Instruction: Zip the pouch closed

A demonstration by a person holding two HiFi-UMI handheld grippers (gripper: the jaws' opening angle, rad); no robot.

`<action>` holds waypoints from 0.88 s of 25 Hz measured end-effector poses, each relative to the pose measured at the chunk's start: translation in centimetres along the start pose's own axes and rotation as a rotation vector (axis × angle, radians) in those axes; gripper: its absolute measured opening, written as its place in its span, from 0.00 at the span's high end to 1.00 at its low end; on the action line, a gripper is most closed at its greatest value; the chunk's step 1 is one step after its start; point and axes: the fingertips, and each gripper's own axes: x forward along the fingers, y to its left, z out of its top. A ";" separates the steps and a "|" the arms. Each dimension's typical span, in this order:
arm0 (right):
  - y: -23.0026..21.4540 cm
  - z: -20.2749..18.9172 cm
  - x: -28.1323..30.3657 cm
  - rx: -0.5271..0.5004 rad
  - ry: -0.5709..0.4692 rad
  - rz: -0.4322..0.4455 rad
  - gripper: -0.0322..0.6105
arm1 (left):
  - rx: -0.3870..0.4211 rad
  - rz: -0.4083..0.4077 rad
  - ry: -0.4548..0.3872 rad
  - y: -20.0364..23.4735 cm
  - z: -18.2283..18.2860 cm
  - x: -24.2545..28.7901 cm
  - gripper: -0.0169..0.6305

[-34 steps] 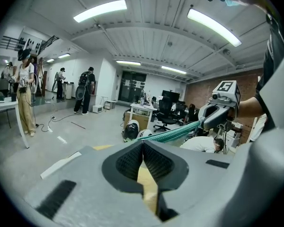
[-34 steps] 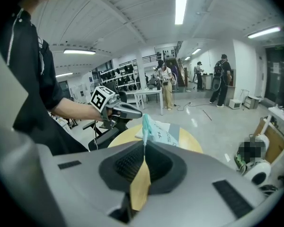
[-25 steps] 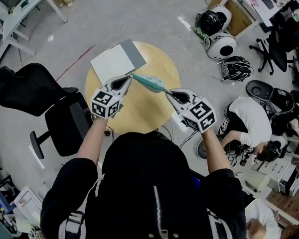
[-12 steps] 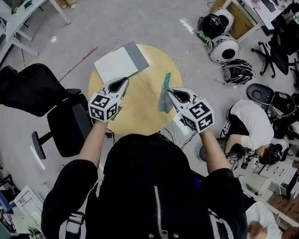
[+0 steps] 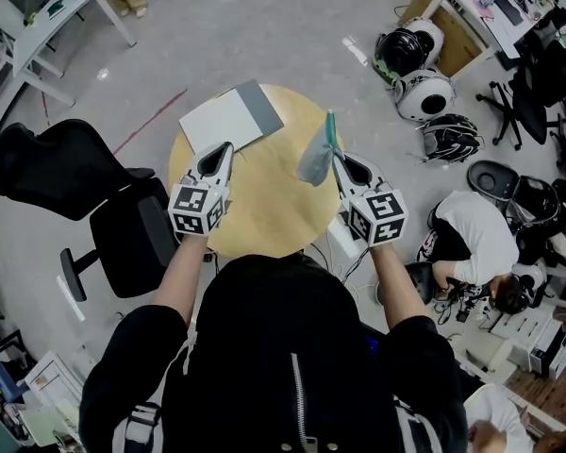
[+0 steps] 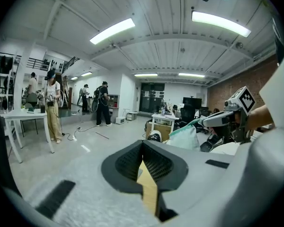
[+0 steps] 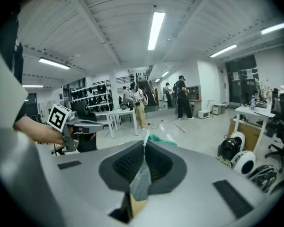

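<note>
While the right gripper (image 5: 334, 155) pinches a limp teal fabric pouch (image 5: 315, 164) tightly, the left gripper (image 5: 227, 147) is closed on nothing.

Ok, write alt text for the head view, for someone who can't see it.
Seen from above, the right hand-held gripper pinches a teal pouch by its edge above a round wooden table. The left hand-held gripper is shut and empty, apart from the pouch. A grey-and-white flat board lies at the table's far edge.
</note>
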 end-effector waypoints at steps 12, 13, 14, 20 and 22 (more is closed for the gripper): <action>-0.2 2.6 -0.3 0.004 -0.146 -0.066 0.93 | 0.054 -0.013 -0.055 -0.5 3.9 0.0 0.97; -0.1 2.7 -0.3 0.002 -0.148 -0.064 0.93 | 0.059 -0.016 -0.055 -0.6 3.9 0.1 0.97; 0.1 2.8 -0.3 -0.001 -0.150 -0.063 0.93 | 0.062 -0.019 -0.055 -0.7 3.9 0.1 0.97; 0.9 3.1 -0.1 -0.011 -0.157 -0.043 0.93 | 0.063 -0.029 -0.055 -1.1 3.8 0.3 0.97; 1.0 3.2 -0.1 -0.015 -0.158 -0.036 0.93 | 0.061 -0.031 -0.055 -1.2 3.9 0.4 0.97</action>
